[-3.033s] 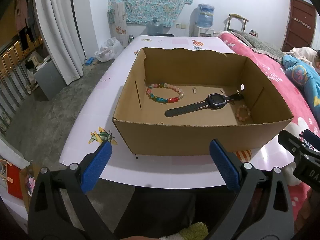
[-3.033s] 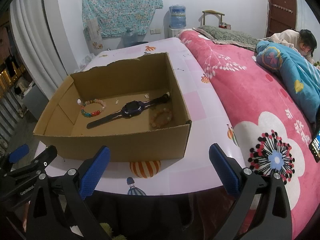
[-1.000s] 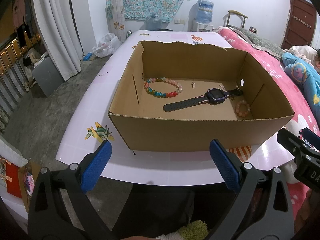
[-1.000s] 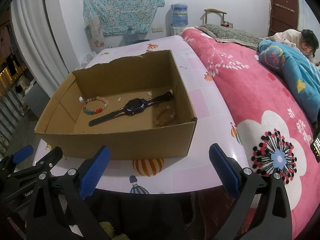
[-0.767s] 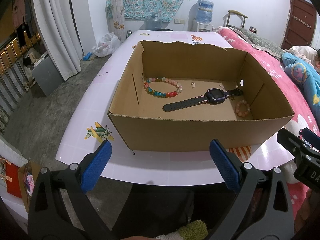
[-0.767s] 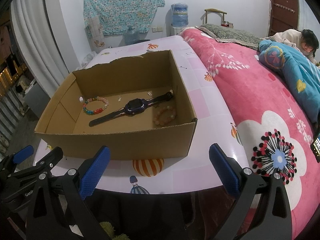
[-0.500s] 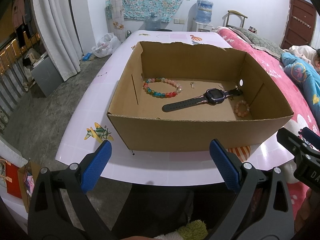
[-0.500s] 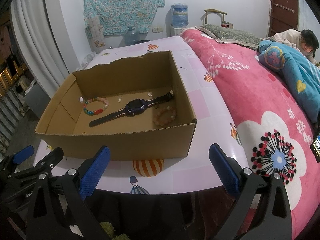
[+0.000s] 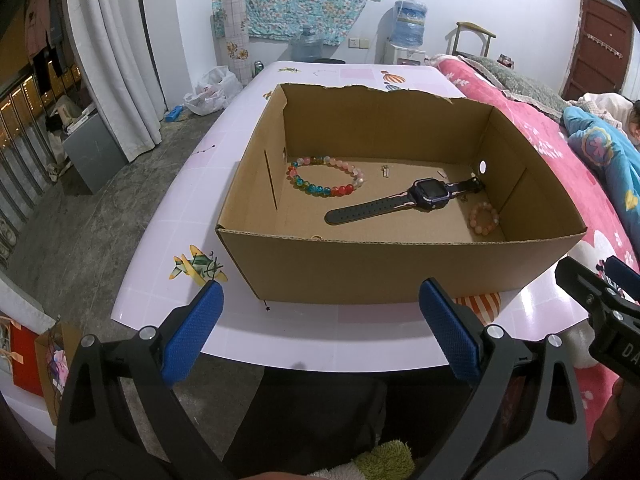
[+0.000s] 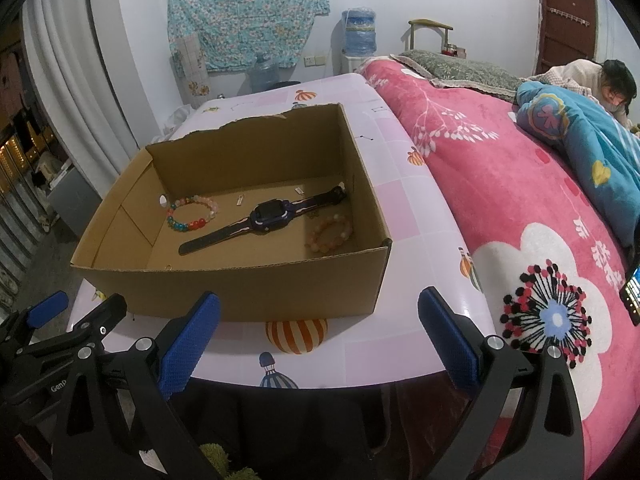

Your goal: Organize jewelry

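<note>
Inside the cardboard box (image 9: 400,268) on the worktop (image 9: 192,208) lie a watch (image 9: 430,194) and two bead bracelets (one multicoloured (image 9: 324,176), one peach (image 9: 484,218)); both grippers (image 9: 318,324) (image 10: 318,324) hover with fingers wide, holding nothing

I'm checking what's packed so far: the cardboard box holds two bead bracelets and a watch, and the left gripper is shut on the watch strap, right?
Not quite. The left gripper is open, outside the cardboard box; the left wrist view shows the watch lying free inside.

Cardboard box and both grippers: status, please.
Left gripper and right gripper open, empty, short of the cardboard box. Inside: beaded bracelet, watch, small bracelet. Near wall stands between.
</note>
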A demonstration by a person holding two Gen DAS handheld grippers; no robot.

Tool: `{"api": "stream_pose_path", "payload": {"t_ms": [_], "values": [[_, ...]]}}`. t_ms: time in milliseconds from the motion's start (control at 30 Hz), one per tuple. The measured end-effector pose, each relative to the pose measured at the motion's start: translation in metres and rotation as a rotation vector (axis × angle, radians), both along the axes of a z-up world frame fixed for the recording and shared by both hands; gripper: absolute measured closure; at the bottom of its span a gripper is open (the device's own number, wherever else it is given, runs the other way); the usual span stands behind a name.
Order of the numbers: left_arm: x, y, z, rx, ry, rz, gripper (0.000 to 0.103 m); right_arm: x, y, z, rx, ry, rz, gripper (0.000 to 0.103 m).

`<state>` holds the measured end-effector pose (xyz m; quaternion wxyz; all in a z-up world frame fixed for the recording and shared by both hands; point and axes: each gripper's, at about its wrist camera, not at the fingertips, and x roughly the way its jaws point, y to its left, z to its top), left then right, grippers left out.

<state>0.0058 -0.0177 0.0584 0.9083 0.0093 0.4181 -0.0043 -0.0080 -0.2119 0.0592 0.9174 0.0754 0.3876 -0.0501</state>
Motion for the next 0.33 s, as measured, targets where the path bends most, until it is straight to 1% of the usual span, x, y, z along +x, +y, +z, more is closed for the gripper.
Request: {"api": "stream_pose_path", "payload": {"t_ms": [333], "values": [[0.0026, 0.0001, 0.0014, -0.005, 0.013, 0.001, 0.008, -0.0005, -0.0035, 0.0013, 0.004, 0.004, 0.002, 0.007]]}}
